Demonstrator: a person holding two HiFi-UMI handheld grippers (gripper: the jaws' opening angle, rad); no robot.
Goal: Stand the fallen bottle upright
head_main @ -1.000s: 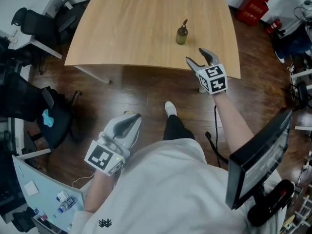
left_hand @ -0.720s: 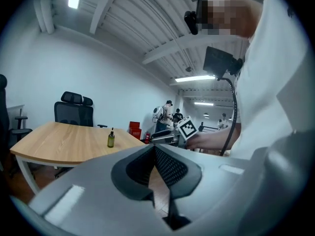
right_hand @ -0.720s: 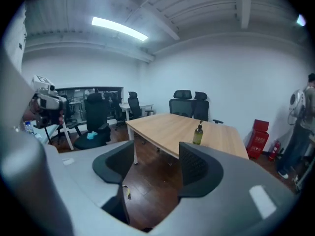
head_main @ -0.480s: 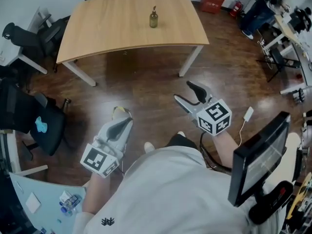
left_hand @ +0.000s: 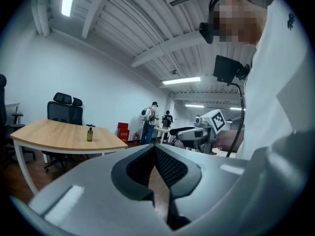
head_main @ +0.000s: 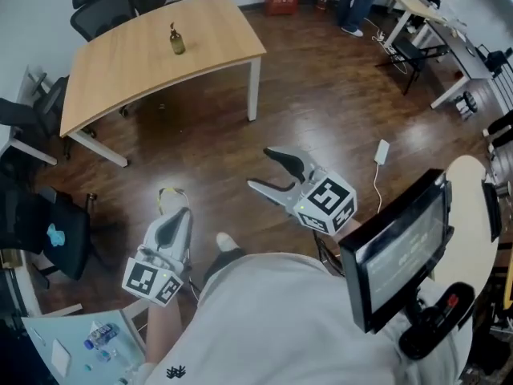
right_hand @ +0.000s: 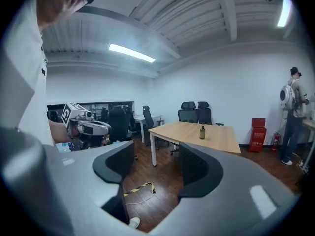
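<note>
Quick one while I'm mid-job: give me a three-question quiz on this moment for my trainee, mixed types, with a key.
1. True or false: the bottle stands upright on the table.
2. Pick one. The right claw is: A) shut on the bottle; B) open, with nothing between its jaws; C) resting on the tabletop.
3. Fill in the word: the left claw has its jaws ____, with nothing held.

Key: 1 true. 2 B. 3 shut.
</note>
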